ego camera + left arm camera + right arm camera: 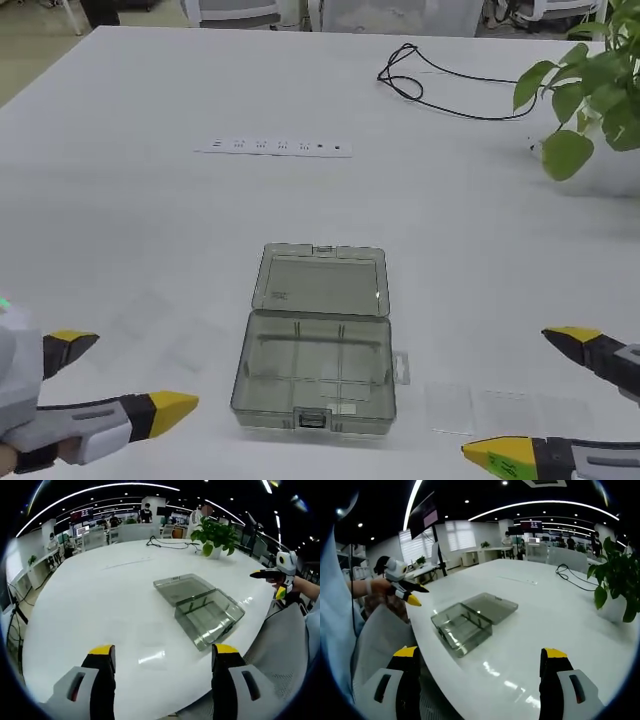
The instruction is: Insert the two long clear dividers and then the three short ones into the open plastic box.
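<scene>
box: one box, mid-bench, lid laid flat behind it. Mouth up, latch toward you, so pieces can drop straight in.
inside: pale lines cross the floor. You cannot tell whether they are moulded slots or seated pieces.
short dividers: three clear sheets, flat in a row just right of the box. Judged: laid out singly on your right hand's side for an easy pick.
long dividers: faint clear sheets, flat on the bench left of the box. They look like two, but the edges are too washed out to be sure.
left hand-held gripper: one, jaws spread, nothing between them. You hold it low, left of the box, near the left sheets.
right hand-held gripper: one, jaws spread, empty, beside the row of three.
stage: judged start — nothing lifted yet. The long ones go first, so your left side has the next pick.
handling: thin sheets lying flat, so expect trouble getting a jaw under an edge.
far side: one cable, one plant, one socket strip — well apart from the work.
</scene>
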A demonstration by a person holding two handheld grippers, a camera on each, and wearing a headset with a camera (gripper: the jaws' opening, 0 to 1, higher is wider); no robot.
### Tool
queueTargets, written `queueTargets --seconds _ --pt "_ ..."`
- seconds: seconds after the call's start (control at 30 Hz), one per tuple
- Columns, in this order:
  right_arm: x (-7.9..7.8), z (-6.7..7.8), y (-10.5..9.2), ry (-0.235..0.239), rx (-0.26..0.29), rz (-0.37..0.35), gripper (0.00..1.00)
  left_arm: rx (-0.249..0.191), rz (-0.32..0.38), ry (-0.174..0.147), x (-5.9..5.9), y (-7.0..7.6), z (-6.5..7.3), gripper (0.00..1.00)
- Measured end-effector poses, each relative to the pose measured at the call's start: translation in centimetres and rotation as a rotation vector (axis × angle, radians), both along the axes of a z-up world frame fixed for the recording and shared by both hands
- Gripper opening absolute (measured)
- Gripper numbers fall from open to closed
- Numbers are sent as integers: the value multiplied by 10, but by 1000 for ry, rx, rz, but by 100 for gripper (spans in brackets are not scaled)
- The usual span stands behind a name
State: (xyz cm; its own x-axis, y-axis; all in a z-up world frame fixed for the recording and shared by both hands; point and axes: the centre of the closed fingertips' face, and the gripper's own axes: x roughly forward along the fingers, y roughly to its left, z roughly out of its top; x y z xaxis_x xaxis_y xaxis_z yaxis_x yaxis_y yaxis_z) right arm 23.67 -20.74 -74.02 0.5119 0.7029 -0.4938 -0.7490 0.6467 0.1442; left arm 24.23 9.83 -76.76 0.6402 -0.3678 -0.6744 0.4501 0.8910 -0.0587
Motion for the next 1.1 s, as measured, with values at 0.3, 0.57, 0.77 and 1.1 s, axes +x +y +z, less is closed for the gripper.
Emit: queueTargets --seconds 0.3,0.57,0.77,1.1 --pt "-4 -1 3 17 1 -6 100 109 -42 122 6 4 -30 66" --pt "-7 -4 0 29 5 -22 100 135 -22 217 11 5 -56 56" --pt "-9 -7 -4 36 13 -39 100 151 -20 297 12 6 -72 48" --pt "-10 -7 -8 40 22 -52 100 167 -6 338 13 10 -75 41"
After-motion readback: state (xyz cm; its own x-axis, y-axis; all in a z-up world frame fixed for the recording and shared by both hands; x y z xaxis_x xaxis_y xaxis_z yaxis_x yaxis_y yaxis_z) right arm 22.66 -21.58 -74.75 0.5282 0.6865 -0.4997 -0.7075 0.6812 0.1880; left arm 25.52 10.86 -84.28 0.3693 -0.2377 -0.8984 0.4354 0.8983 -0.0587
